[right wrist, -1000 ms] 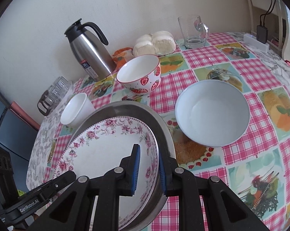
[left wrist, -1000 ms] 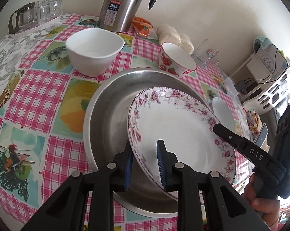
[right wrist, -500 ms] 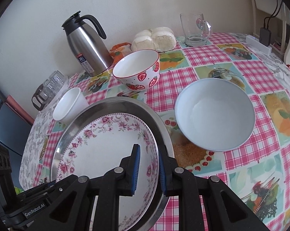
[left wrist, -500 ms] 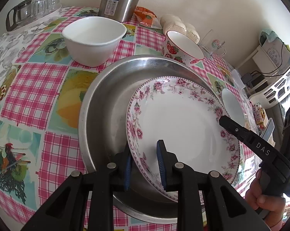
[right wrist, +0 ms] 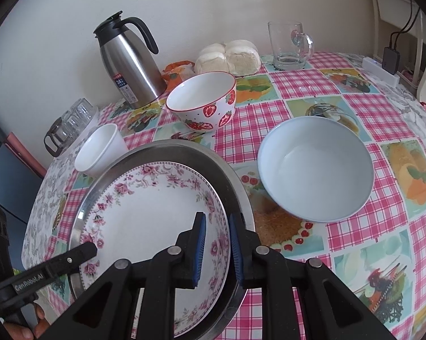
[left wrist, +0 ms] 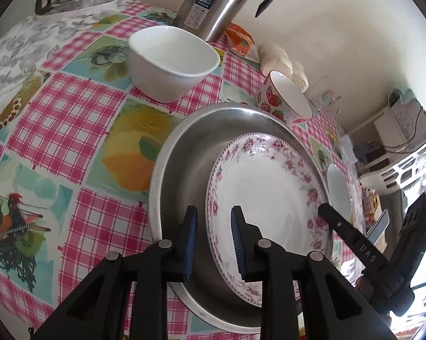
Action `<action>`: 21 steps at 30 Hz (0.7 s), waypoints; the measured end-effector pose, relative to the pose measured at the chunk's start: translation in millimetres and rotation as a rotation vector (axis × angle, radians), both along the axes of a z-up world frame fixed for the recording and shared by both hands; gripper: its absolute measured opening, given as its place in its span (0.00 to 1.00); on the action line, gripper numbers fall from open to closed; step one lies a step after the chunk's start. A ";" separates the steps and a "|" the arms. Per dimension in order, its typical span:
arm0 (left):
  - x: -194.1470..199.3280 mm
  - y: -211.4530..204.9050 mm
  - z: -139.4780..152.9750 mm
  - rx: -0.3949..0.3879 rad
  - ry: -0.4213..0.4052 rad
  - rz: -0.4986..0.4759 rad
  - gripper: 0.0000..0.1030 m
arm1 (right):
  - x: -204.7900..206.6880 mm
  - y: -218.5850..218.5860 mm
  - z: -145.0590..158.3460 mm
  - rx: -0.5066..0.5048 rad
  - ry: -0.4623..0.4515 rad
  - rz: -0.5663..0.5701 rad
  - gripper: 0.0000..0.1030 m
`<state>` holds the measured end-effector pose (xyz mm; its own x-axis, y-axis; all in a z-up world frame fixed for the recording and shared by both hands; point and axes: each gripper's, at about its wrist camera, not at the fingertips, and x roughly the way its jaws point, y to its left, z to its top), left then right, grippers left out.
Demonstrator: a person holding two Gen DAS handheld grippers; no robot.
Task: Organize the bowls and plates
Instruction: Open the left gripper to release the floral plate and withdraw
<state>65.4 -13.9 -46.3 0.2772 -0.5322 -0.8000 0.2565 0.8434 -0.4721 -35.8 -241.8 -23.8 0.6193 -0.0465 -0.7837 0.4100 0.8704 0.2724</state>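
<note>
A white plate with a pink floral rim [left wrist: 269, 192] [right wrist: 150, 215] lies tilted inside a wide steel pan [left wrist: 181, 164] [right wrist: 190, 147] on the checked tablecloth. My left gripper [left wrist: 213, 238] is shut on the plate's near-left rim. My right gripper [right wrist: 216, 243] is shut on the opposite rim, its outer finger between the plate and the pan wall. Each gripper shows in the other's view as a black finger over the plate. A white bowl [left wrist: 170, 62] [right wrist: 99, 150], a strawberry bowl [left wrist: 286, 102] [right wrist: 204, 102] and a pale blue bowl [right wrist: 315, 170] stand around the pan.
Against the wall stand a steel thermos jug [right wrist: 128, 62], white buns [right wrist: 230, 56] and a glass mug [right wrist: 289, 45]. Glass cups [right wrist: 71, 119] sit at the table's far left edge. A white plastic rack [left wrist: 405, 153] stands beyond the table.
The left gripper has rolled and shifted a little, so the plate and pan sit further right in its view. Both grips on the plate's rim are unchanged. The right gripper has barely moved.
</note>
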 end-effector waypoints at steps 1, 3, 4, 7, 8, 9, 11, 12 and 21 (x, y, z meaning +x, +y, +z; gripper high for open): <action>0.5 0.6 0.6 0.004 -0.006 0.005 0.24 | 0.0 0.0 -0.3 0.002 0.000 0.001 0.20; 1.1 1.7 2.5 0.015 -0.018 0.017 0.24 | 0.6 1.0 -0.9 0.006 0.001 0.006 0.20; 1.2 2.8 3.9 0.019 -0.024 0.022 0.24 | 1.2 2.0 -1.3 0.004 0.003 0.010 0.20; 2.4 6.1 6.2 0.028 -0.041 0.035 0.24 | 3.3 6.4 -2.2 0.000 0.009 0.021 0.20; 2.0 5.5 6.9 0.032 -0.044 0.036 0.24 | 4.1 7.5 -2.6 -0.003 0.012 0.024 0.20; 2.2 5.0 7.1 0.034 -0.047 0.037 0.24 | 4.8 8.4 -2.8 -0.007 0.014 0.026 0.20; 2.6 5.0 7.1 0.036 -0.048 0.038 0.24 | 5.3 9.4 -3.2 -0.010 0.016 0.026 0.20; 2.4 5.5 7.0 0.038 -0.050 0.037 0.24 | 5.5 9.5 -3.3 -0.012 0.016 0.026 0.20; 0.7 -3.3 6.3 0.111 -0.085 0.015 0.24 | 5.8 10.5 -2.1 -0.023 0.010 0.031 0.20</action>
<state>66.0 -17.2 -39.9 0.3538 -0.4364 -0.8272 0.2781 0.8935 -0.3525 -30.1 -231.3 -25.9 0.6128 -0.0453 -0.7890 0.3856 0.8886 0.2485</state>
